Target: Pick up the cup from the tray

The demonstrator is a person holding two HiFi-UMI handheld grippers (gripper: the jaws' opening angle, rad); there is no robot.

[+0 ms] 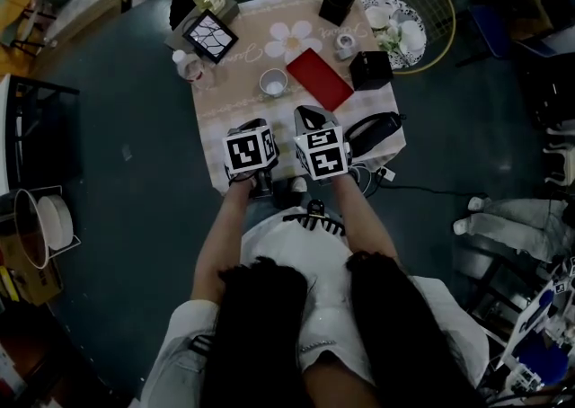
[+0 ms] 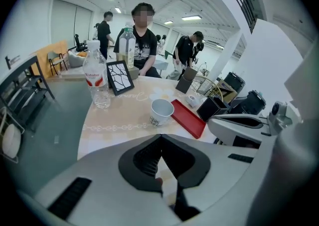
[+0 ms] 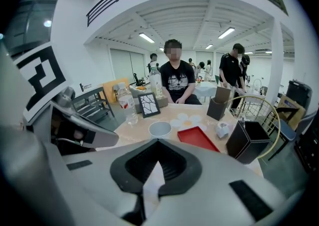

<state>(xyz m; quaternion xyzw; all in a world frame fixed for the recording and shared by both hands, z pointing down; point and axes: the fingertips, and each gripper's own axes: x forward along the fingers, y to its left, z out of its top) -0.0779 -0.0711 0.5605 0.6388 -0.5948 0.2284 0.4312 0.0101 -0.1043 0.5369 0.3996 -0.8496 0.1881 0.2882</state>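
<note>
Jaws clenched empty on left gripper (image 2: 159,138) and right gripper (image 3: 158,143). Cup (image 1: 273,83) upright on table (image 1: 235,99), just beside red tray (image 1: 319,79), at its 9 o'clock. Grippers near, at cup's 6 o'clock.

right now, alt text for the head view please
Seen from above, a person holds the left gripper and right gripper at the near edge of a small beige-clothed table. A white cup stands beside a flat red rectangular tray, not on it.
</note>
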